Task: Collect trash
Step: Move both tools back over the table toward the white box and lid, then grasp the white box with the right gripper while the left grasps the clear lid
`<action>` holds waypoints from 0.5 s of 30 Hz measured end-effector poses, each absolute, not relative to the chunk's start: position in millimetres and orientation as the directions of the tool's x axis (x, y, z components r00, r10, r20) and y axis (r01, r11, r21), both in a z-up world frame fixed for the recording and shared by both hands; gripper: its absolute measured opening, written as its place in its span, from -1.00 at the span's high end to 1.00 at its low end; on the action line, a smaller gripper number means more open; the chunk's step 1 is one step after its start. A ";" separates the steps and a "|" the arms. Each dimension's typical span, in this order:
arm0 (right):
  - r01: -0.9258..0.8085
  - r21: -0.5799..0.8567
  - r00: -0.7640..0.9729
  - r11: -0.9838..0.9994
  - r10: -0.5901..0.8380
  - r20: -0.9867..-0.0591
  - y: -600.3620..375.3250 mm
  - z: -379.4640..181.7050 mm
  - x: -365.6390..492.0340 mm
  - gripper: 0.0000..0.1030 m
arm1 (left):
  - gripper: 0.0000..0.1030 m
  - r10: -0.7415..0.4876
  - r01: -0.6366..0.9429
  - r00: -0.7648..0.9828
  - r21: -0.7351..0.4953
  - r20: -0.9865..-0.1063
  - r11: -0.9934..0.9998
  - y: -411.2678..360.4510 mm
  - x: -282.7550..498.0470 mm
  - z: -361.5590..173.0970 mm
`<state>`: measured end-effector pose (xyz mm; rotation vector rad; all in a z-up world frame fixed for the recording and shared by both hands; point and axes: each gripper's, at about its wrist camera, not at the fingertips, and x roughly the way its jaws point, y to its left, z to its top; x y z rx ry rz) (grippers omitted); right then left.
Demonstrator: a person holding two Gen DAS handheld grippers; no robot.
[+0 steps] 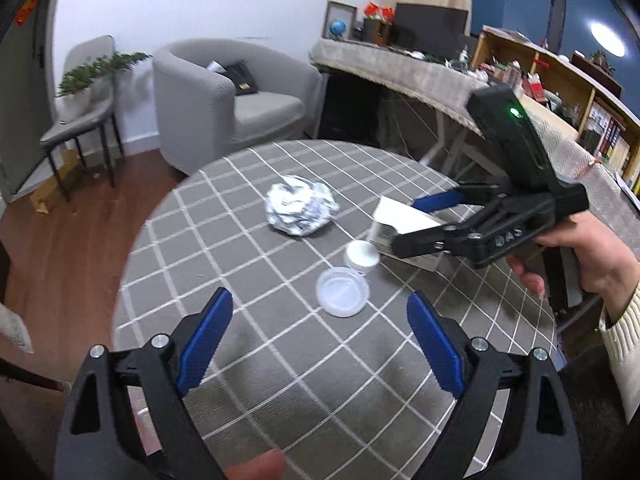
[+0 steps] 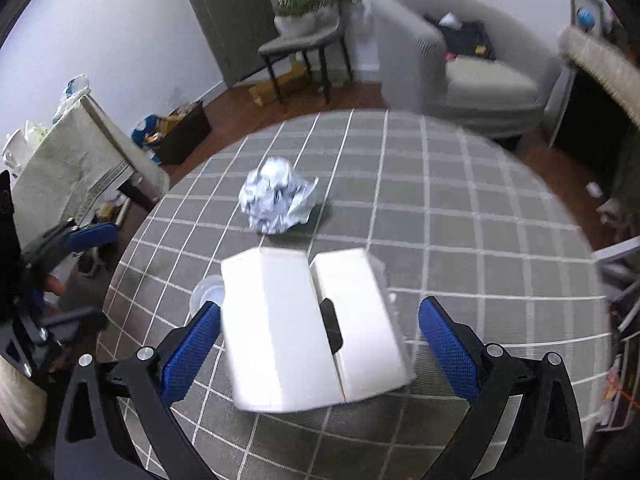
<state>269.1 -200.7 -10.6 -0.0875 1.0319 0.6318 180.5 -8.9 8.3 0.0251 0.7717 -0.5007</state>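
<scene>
On a round table with a grey checked cloth (image 1: pixel 280 360) (image 2: pixel 480 240) lie a crumpled foil ball (image 1: pixel 300 210) (image 2: pixel 276 198), a white carton (image 1: pixel 404 228) (image 2: pixel 280 340), a clear plastic lid (image 1: pixel 342 291) (image 2: pixel 206 290) and a small white cap (image 1: pixel 362 257). My left gripper (image 1: pixel 320 320) (image 2: pixel 86 276) hovers open over the cloth, just short of the lid, with nothing between its fingers. My right gripper (image 2: pixel 320 305) (image 1: pixel 404 223) is open and straddles the carton. Its blue pads (image 2: pixel 448 348) stand clear of the carton's sides. A hand (image 1: pixel 580 256) holds it.
Beyond the table stand a grey armchair (image 1: pixel 224 104) (image 2: pixel 460 60) and a chair bearing a plant (image 1: pixel 84 92) (image 2: pixel 308 20). A long cloth-covered table (image 1: pixel 420 72) and shelves (image 1: pixel 560 80) are on the right. A dark bin with wrappers (image 2: pixel 180 132) sits on the wooden floor.
</scene>
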 end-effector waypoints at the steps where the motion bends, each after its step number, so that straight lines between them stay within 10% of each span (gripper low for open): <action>1: -0.528 0.226 0.343 0.819 0.449 -0.825 -200.8 -13.5 271.9 -0.93 | -0.76 -0.429 0.448 0.600 -0.161 -0.676 0.880 -11.8 181.5 7.1; 15: -0.559 0.251 0.326 0.791 0.487 -0.810 -205.1 -10.2 267.9 -0.31 | -0.75 -0.440 0.478 0.561 -0.160 -0.701 0.864 -45.4 197.5 -7.4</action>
